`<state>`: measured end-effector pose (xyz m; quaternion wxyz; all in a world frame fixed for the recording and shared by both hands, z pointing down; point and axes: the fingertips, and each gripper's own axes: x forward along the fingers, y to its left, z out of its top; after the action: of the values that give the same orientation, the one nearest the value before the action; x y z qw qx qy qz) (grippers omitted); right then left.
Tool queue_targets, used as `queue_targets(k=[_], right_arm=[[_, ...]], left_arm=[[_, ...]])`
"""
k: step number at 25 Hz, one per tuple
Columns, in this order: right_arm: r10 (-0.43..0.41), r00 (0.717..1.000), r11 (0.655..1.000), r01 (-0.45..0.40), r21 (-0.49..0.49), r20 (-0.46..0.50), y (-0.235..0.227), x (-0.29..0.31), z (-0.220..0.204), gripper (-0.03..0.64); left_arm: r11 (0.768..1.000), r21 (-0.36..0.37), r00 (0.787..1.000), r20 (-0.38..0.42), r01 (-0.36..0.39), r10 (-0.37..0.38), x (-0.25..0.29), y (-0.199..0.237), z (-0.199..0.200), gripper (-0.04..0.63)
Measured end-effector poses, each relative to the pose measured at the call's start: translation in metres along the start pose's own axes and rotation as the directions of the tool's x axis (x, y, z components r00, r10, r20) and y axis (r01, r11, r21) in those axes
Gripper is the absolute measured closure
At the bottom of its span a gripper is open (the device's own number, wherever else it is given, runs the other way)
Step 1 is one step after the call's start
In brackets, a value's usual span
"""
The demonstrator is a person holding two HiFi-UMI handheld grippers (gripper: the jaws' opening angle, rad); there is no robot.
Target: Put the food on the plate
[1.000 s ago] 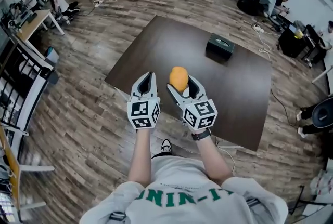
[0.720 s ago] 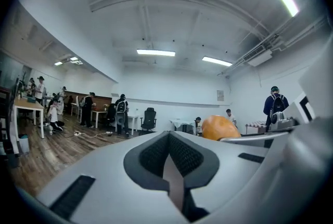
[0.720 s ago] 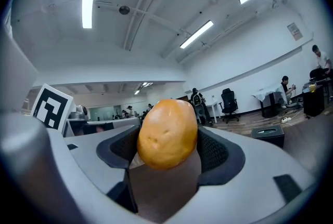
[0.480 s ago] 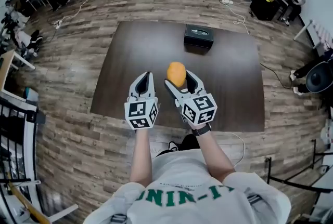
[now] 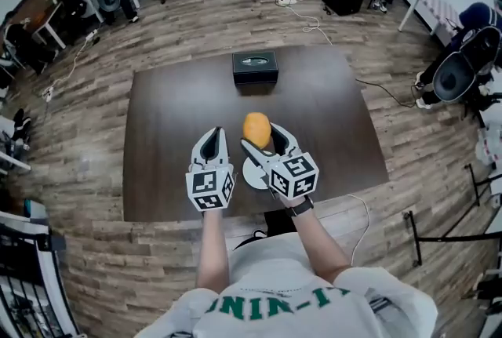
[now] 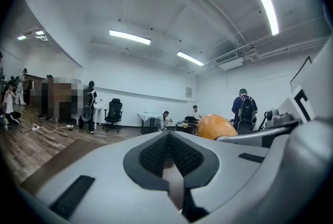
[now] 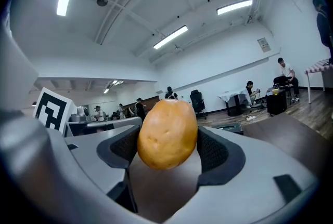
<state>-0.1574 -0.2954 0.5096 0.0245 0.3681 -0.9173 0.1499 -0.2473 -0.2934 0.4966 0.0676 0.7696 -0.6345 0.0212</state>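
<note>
An orange-brown potato [image 5: 256, 129] [image 7: 167, 134] sits between the jaws of my right gripper [image 5: 263, 137] [image 7: 167, 141], which is shut on it and holds it up in the air. A white plate [image 5: 251, 173] lies on the dark table [image 5: 172, 117] right below that gripper, and the gripper body hides part of it. My left gripper [image 5: 213, 134] [image 6: 169, 153] hovers just left of the right one, shut and holding nothing. The potato [image 6: 216, 127] also shows at the right in the left gripper view.
A black box [image 5: 255, 67] stands at the far middle of the table. The table's near edge [image 5: 235, 215] is just under my hands. People, office chairs and desks stand around the room on the wooden floor.
The head view has swung, so the table now lies squarer in front of me. The white plate has come into sight under the right gripper. Both grippers keep their pose, the potato still gripped.
</note>
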Motion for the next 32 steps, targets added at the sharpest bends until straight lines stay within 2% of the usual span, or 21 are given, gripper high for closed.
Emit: queue_targets(k=[8,20,25,32], right_arm=[[-0.058,0.998,0.998,0.058,-0.001,-0.039,-0.036,-0.008,-0.007,0.267],[-0.057,0.992,0.998,0.056,-0.012,-0.113,-0.059,0.001,-0.031,0.267],[-0.070,0.980,0.997,0.064,-0.039,-0.189,-0.072,0.009,-0.060,0.267],[-0.094,0.947,0.995,0.083,-0.048,-0.306,-0.094,0.012,-0.122,0.267]], left_arm=[[0.995,0.004,0.995,0.003,0.100,-0.100,0.029,-0.037,-0.010,0.581],[0.993,0.007,0.993,0.012,0.119,-0.119,0.055,-0.044,-0.027,0.581],[0.992,0.009,0.992,0.020,0.125,-0.125,0.066,-0.046,-0.042,0.581],[0.990,0.010,0.989,0.046,0.141,-0.142,0.077,-0.052,-0.060,0.583]])
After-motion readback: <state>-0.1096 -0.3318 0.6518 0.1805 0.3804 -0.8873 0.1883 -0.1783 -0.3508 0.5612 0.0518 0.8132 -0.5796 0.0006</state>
